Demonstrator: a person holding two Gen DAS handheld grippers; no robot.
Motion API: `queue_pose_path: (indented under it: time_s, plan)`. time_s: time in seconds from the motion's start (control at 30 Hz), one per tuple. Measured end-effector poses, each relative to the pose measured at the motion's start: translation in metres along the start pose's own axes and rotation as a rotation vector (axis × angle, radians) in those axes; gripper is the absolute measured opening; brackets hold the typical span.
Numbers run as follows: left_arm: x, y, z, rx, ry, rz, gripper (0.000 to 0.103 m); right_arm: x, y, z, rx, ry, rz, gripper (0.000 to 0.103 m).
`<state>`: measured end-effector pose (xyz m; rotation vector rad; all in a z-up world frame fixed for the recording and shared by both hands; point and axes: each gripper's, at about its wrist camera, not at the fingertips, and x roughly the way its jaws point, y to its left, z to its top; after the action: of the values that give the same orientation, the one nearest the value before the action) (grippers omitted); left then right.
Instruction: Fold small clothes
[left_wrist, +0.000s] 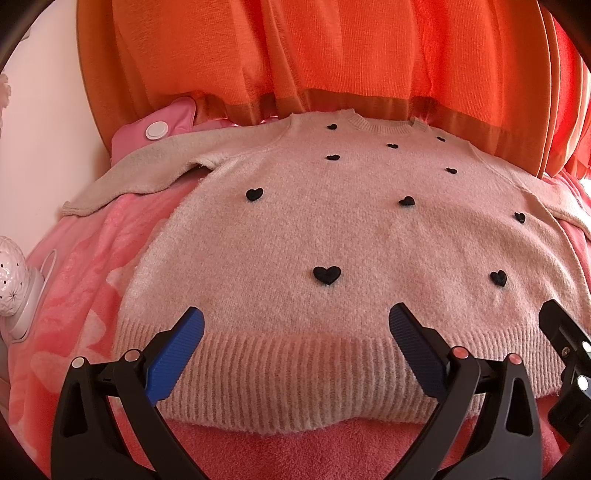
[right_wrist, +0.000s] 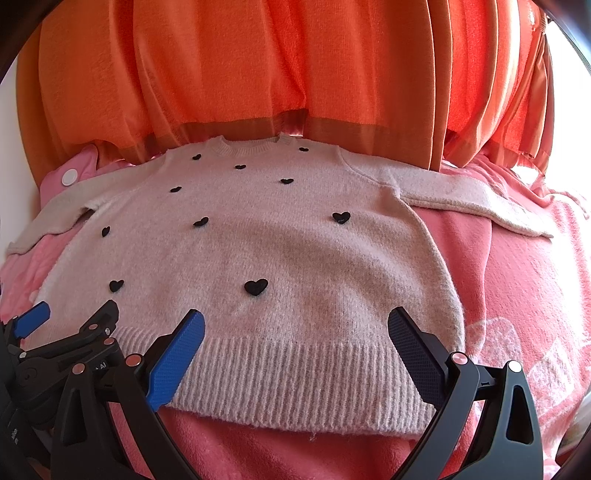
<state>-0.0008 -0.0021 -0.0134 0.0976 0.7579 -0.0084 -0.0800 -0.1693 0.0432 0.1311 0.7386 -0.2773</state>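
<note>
A small cream knitted sweater with black hearts lies flat, front up, on a pink blanket, both sleeves spread out sideways. It also shows in the right wrist view. My left gripper is open above the ribbed hem, left of its middle, holding nothing. My right gripper is open above the hem's right part, holding nothing. The two grippers hover side by side; the left gripper's edge shows in the right wrist view.
An orange curtain hangs just behind the collar. A pink pouch with a white button lies behind the left sleeve. A white ornament with a cable stands at the far left. Pink blanket spreads to the right.
</note>
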Motion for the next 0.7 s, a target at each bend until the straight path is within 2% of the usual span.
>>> queue_pose_path:
  time_s: [0.17, 0.27, 0.4, 0.53, 0.6, 0.7]
  plan:
    - [0.000, 0.000, 0.001, -0.009, 0.006, -0.014, 0.098, 0.000, -0.003, 0.003, 0.008, 0.008, 0.016, 0.098]
    - [-0.006, 0.009, 0.008, -0.038, 0.000, -0.062, 0.098, -0.001, -0.040, 0.023, 0.135, 0.051, 0.098, 0.098]
    - [-0.011, 0.035, 0.030, -0.092, 0.009, -0.173, 0.098, 0.009, -0.153, 0.058, 0.436, 0.026, 0.080, 0.098]
    - [-0.002, 0.057, 0.061, -0.169, 0.009, -0.165, 0.098, 0.062, -0.273, 0.072, 0.650, 0.069, -0.040, 0.098]
    - [0.007, 0.061, 0.076, -0.211, 0.024, -0.172, 0.098, 0.094, -0.329, 0.069, 0.761, 0.117, -0.114, 0.093]
    - [0.024, 0.060, 0.097, -0.259, 0.026, -0.169, 0.098, 0.123, -0.387, 0.062, 0.885, 0.128, -0.216, 0.085]
